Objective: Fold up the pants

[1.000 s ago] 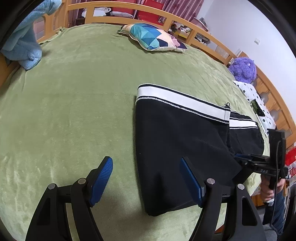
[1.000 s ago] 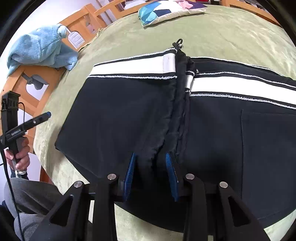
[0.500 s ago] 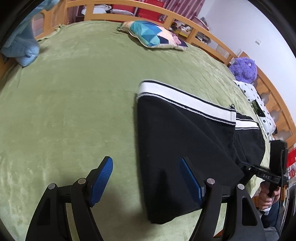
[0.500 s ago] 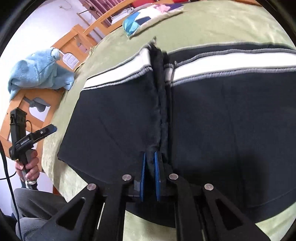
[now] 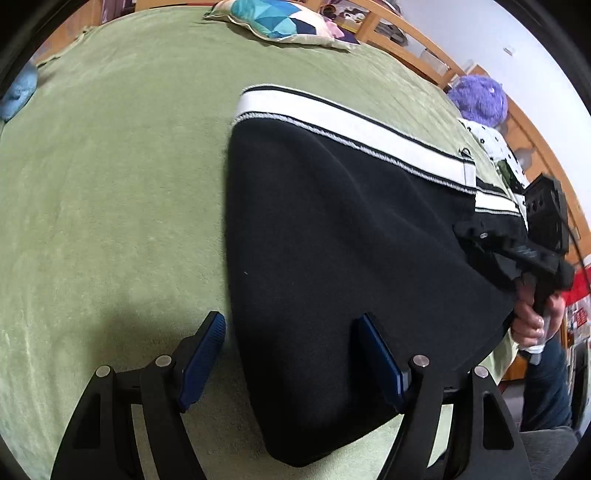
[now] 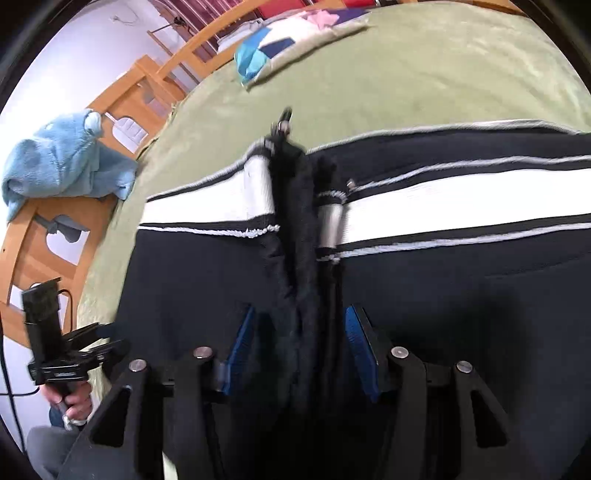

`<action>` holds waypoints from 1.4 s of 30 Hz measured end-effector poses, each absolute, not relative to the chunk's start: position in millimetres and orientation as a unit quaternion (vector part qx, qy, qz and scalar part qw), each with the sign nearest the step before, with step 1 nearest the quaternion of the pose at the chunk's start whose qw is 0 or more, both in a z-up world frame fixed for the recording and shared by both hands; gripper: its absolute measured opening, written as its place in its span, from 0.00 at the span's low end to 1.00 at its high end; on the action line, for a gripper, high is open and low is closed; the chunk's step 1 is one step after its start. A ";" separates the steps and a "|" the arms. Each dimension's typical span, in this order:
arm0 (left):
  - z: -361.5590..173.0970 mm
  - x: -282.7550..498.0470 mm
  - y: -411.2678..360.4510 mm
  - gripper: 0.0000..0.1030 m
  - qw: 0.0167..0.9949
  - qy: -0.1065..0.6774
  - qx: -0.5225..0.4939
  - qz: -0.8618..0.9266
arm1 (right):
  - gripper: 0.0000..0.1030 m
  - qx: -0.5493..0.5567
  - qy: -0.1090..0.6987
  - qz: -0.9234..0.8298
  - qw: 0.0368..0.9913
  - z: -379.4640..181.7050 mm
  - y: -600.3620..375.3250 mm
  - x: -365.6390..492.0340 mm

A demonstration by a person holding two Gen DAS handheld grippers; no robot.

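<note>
Left tongs [image 5: 291, 354] hover spread wide over the near edge of black pants [image 5: 332, 258] lying flat on a green bed [image 5: 110, 184]. Right tongs [image 6: 299, 350] stand apart astride the bunched middle ridge. A patterned pillow [image 5: 284, 20] lies beyond.

Bare green blanket [image 5: 110, 184] lies open left of the pants [image 5: 332, 277]; a pillow [image 5: 288, 22] sits far off.
</note>
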State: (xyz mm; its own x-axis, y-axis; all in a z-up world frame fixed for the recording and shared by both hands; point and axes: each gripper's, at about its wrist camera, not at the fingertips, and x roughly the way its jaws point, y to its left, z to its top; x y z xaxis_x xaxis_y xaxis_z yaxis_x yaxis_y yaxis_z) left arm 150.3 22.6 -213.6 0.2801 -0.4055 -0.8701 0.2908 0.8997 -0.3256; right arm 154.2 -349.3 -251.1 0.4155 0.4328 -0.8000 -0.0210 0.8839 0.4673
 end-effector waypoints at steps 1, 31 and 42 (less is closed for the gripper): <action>-211.7 150.8 24.1 0.71 0.801 0.557 -0.049 -0.214 | 0.14 0.190 0.520 0.146 0.820 -250.2 -343.6 156.3; -189.4 128.6 21.9 0.70 0.822 0.533 0.016 -0.201 | 0.37 0.228 0.482 0.136 0.835 -209.4 -403.0 31.8; -204.3 197.6 8.5 0.70 0.832 0.525 -0.058 -0.171 | 0.61 0.242 0.415 -0.118 0.869 -199.4 -560.2 -23.4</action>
State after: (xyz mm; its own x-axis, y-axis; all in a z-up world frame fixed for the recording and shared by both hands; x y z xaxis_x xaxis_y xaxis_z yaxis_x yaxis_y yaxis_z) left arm 197.6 8.5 -204.3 0.3912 -0.3444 -0.8535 0.2235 0.9351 -0.2749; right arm -23.4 -560.2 -199.4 0.6271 -0.0031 -0.7790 0.4059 0.8548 0.3233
